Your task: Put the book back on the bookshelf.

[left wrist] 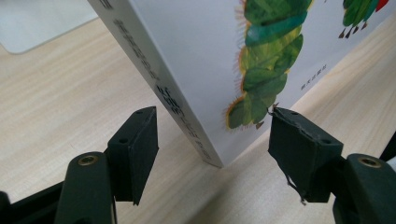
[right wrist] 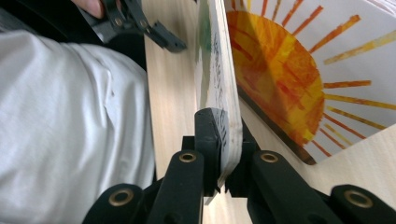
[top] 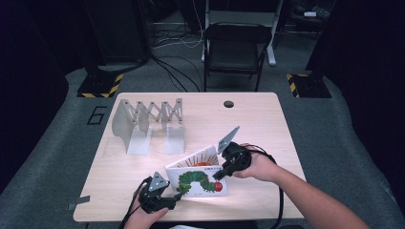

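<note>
A picture book with a green caterpillar on its white cover stands on edge near the table's front, slightly opened. My right gripper is shut on the right edge of the front cover. Behind that cover is a page with an orange sun. My left gripper is open at the book's lower left corner. Its pads stand either side of the spine with gaps between them and the book. The right gripper view also has the left gripper farther off.
A folding metal rack stands at the table's back left. A round cable hole lies near the far edge, and a black chair sits beyond the table. The person's white shirt is close behind the front edge.
</note>
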### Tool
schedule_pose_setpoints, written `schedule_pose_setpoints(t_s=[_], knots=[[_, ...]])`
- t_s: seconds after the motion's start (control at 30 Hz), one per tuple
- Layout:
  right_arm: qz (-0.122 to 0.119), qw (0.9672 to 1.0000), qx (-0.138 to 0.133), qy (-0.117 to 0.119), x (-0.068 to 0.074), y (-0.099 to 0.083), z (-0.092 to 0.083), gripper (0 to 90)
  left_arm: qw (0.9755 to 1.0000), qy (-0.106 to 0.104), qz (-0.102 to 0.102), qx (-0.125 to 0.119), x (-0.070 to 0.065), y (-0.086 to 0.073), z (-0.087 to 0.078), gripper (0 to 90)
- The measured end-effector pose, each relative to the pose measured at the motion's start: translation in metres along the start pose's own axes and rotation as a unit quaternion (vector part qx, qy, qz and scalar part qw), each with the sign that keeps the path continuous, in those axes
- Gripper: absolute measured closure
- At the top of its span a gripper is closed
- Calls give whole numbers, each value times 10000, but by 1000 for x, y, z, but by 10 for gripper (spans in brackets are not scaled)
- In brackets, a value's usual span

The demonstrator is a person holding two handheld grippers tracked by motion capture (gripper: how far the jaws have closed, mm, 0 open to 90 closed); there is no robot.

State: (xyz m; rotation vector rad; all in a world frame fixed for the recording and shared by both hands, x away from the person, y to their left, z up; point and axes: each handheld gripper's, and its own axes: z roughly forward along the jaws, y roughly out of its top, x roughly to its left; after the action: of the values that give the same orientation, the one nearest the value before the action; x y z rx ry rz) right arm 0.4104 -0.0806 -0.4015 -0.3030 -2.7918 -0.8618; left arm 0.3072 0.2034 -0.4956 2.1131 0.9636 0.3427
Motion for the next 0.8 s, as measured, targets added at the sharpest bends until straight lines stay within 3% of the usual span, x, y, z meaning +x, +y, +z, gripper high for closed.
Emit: schedule_pose_setpoints(t_s=[0.1, 0.17, 0.47, 0.53, 0.63, 0.8], knots=[[-188, 9997, 134, -118, 1, -1, 1, 850, 9998, -192, 18, -40, 3, 4, 0, 330], [-331, 9990, 227, -205, 3, -3, 2, 844, 9996, -223, 150, -56, 5, 7, -1, 330], [-915, 9931, 335, -650, 6, -11, 8, 819, 9982, -390, 312, -317, 10, 24, -9, 397], [-997, 9917, 383, -717, 6, -12, 10, 820, 9976, -379, 440, -377, 9, 29, -11, 412], [-1114, 9888, 495, -862, 6, -13, 14, 824, 9975, -392, 431, -388, 10, 34, -12, 434], [-1151, 9864, 606, -1006, 3, -15, 22, 829, 9970, -392, 583, -326, 11, 41, -9, 492]])
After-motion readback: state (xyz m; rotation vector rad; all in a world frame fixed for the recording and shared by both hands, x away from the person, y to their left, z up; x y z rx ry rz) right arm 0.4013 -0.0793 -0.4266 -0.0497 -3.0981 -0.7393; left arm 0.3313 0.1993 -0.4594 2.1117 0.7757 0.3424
